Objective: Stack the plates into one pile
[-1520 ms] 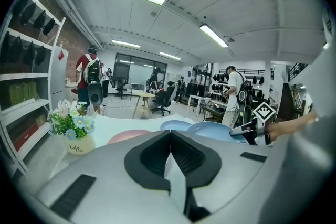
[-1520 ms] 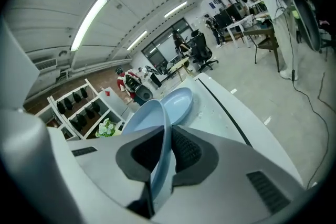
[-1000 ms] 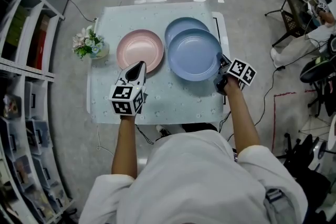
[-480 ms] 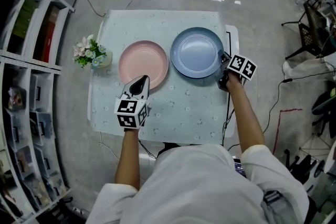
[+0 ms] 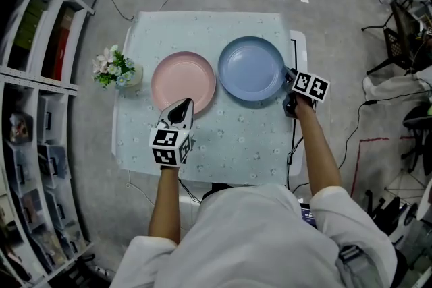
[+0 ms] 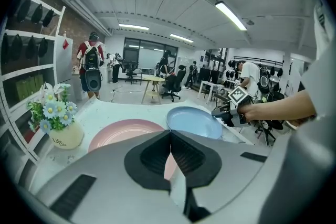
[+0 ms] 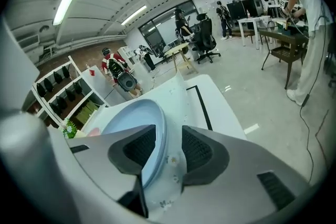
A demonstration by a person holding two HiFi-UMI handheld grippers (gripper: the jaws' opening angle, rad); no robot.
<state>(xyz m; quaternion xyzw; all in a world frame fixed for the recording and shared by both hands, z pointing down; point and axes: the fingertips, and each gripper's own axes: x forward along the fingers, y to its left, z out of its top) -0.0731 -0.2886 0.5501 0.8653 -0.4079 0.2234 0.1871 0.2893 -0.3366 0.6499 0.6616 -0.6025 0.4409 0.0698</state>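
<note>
A blue plate (image 5: pixel 252 69) lies flat on the table's right half and a pink plate (image 5: pixel 183 81) lies beside it on the left, their rims nearly touching. My right gripper (image 5: pixel 287 79) is at the blue plate's right rim. Its jaws are opening, and the rim (image 7: pixel 157 134) stands between them with a gap to the right pad. My left gripper (image 5: pixel 181 104) is shut and empty, hovering over the pink plate's near edge. In the left gripper view the pink plate (image 6: pixel 123 131) and blue plate (image 6: pixel 194 120) lie beyond the shut left gripper (image 6: pixel 170 136).
A small vase of flowers (image 5: pixel 116 67) stands at the table's left edge. The table (image 5: pixel 223 138) carries a pale patterned cloth. Shelving (image 5: pixel 34 77) runs along the left, cables lie on the floor, and people and chairs are far behind.
The blue plate in my right gripper came down onto the second blue plate, so only one blue disc shows. The right jaws have spread apart. My left gripper has barely moved.
</note>
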